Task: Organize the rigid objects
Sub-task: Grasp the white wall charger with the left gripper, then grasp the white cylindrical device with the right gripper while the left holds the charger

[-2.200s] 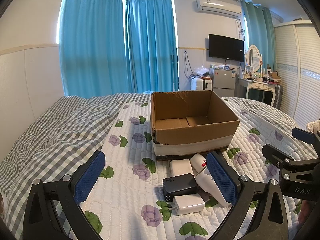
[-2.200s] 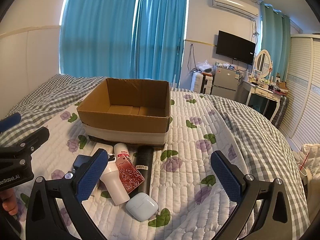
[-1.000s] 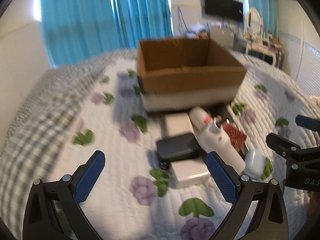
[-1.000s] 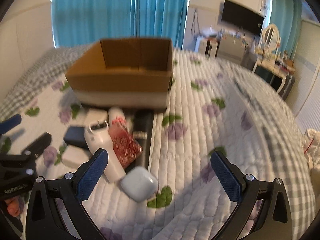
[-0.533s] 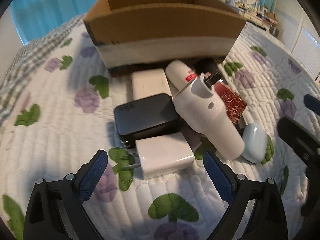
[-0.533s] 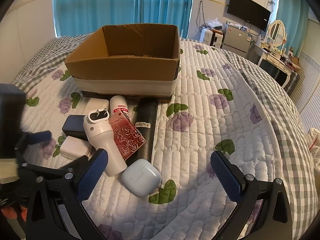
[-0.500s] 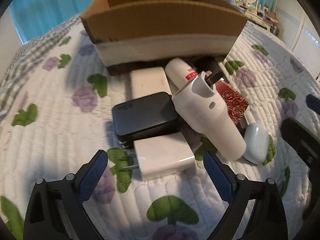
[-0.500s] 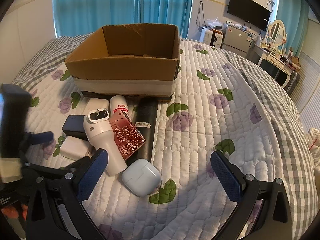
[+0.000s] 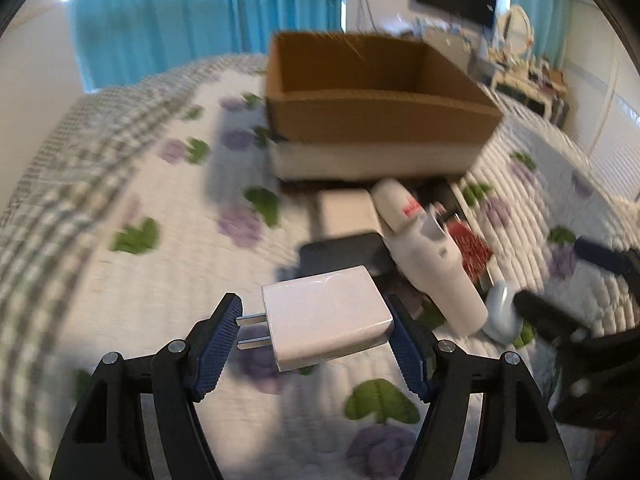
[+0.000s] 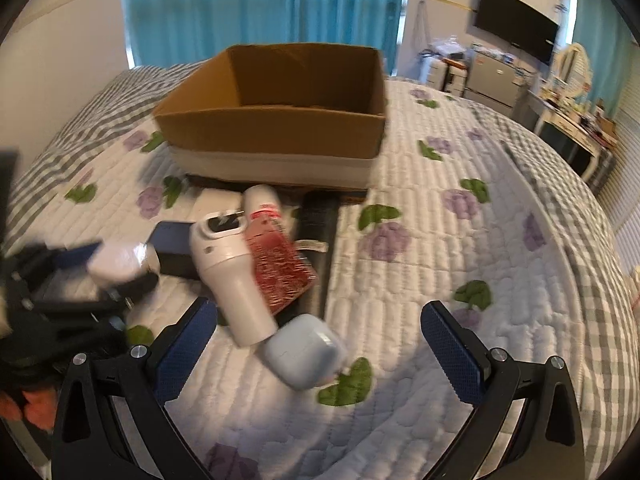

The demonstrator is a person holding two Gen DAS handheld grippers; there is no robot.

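Observation:
My left gripper (image 9: 314, 340) is shut on a white plug charger (image 9: 326, 316), held above the quilt with its prongs pointing left; it also shows in the right wrist view (image 10: 120, 260). An open cardboard box (image 9: 376, 100) stands behind, also in the right wrist view (image 10: 280, 112). On the quilt lie a black charger (image 9: 344, 256), a white flat block (image 9: 346, 210), a white cylinder device (image 10: 230, 272), a small white bottle (image 10: 262, 200), a red patterned card (image 10: 280, 268), a black tube (image 10: 318, 232) and a pale blue earbud case (image 10: 304, 350). My right gripper (image 10: 320, 354) is open, over the earbud case.
The bed has a floral white quilt (image 10: 460, 260) over grey checked bedding. Blue curtains (image 10: 260, 4), a TV (image 10: 516, 24) and a dresser stand beyond the bed. The left gripper's black frame (image 10: 48, 308) sits at the left of the right wrist view.
My left gripper has closed on the white plug charger and lifted it off the pile. My right gripper has moved closer to the earbud case.

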